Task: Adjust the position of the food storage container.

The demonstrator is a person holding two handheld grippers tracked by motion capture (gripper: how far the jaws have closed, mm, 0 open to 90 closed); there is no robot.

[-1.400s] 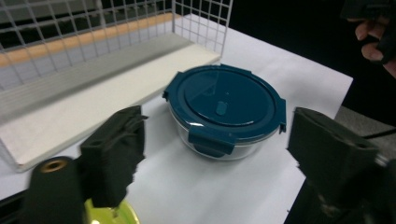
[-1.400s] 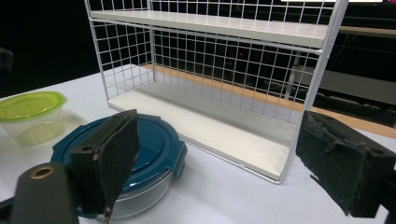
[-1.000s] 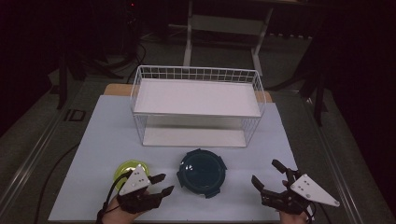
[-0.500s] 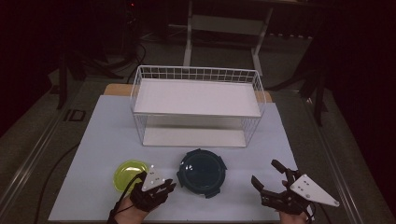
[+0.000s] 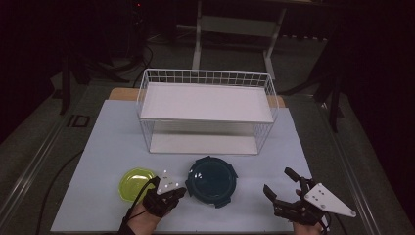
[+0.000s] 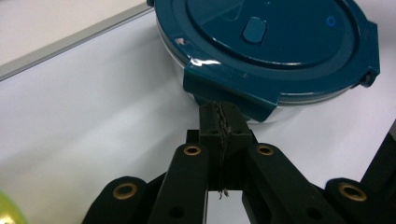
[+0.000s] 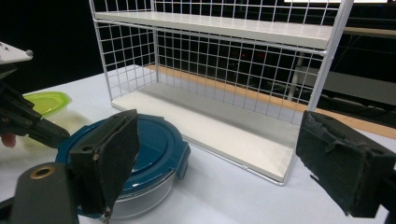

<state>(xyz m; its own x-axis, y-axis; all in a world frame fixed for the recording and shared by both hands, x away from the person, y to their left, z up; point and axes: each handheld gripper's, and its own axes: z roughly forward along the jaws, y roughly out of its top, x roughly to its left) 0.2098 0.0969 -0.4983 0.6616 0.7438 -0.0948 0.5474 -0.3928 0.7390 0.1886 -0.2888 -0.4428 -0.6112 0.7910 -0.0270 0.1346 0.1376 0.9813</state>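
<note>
2 containers sit in front of the rack, neither shelved yet. High view: the left gripper lies between the green box and the blue tub, jaws just closed; the right gripper waits right of the tub, gaping wide. Left gripper view: the pads meet empty just short of the tub's clip. Right gripper view: the tub sits low before the rack; lifting and shelving likely remain.

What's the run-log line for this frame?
left tongs: shut, at clip of round dark-teal lidded container | right tongs: open, empty | white wire rack: empty
</note>
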